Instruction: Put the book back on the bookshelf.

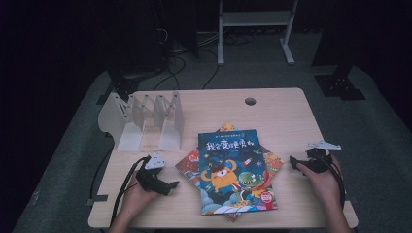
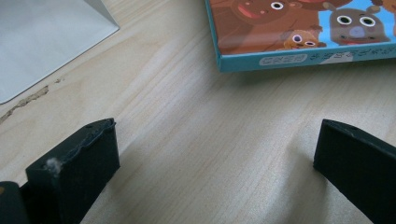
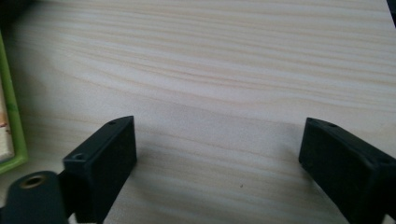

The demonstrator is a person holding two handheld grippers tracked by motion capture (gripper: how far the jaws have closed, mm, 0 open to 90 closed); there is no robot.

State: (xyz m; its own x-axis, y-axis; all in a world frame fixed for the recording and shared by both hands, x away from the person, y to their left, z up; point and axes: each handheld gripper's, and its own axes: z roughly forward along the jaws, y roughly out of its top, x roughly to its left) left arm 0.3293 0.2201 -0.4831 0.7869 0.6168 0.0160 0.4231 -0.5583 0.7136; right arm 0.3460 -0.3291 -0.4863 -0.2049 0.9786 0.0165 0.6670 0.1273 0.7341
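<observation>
A stack of picture books lies in the middle of the wooden table (image 1: 277,116). The top book (image 1: 233,165) is blue with an orange monster on its cover. My left gripper (image 1: 167,186) rests on the table just left of the stack, open, jaws pointing at the books. In the left gripper view the gripper (image 2: 217,140) has bare wood between its jaws, and a teal-edged book corner (image 2: 289,28) lies ahead, apart from them. My right gripper (image 1: 293,161) sits right of the stack, open. In its own view the right gripper (image 3: 219,133) spans bare wood, with a green book edge (image 3: 9,116) at the left.
A white slotted book rack (image 1: 145,119) stands at the table's back left; its flat base (image 2: 42,42) lies ahead of the left jaw. A cable hole (image 1: 250,101) is near the back edge. Dark floor and stands surround the table.
</observation>
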